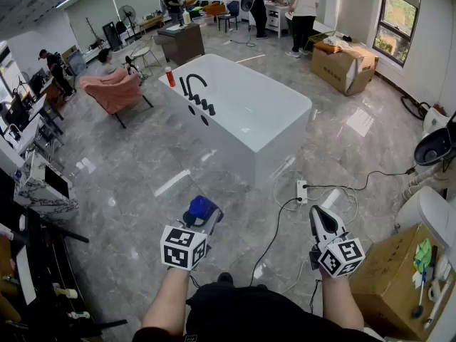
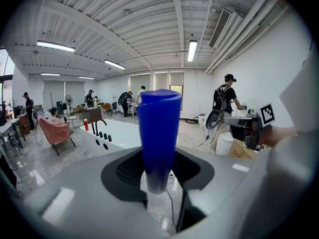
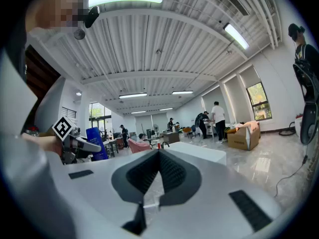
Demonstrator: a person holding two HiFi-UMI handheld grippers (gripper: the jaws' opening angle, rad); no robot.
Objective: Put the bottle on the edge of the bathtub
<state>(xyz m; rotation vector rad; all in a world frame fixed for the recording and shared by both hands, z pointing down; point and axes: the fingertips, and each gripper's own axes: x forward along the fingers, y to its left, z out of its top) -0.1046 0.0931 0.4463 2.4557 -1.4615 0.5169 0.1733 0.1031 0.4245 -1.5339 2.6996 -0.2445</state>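
Observation:
My left gripper point(image 1: 201, 218) is shut on a blue bottle point(image 1: 201, 209), held upright between its jaws; in the left gripper view the blue bottle point(image 2: 158, 136) fills the centre. The white bathtub point(image 1: 246, 112) stands on the floor ahead, a couple of metres off, with a black tap point(image 1: 192, 85) and a red bottle point(image 1: 169, 77) on its far left edge. My right gripper point(image 1: 322, 219) is held low at the right, its jaws shut with nothing between them point(image 3: 158, 156). The right gripper view also shows the blue bottle point(image 3: 96, 142) at its left.
A power strip point(image 1: 301, 190) with black cables lies on the grey floor before the tub. Cardboard boxes point(image 1: 344, 67) stand at the back right and near right point(image 1: 388, 276). A pink chair point(image 1: 112, 89) is left of the tub. Several people stand at the far end.

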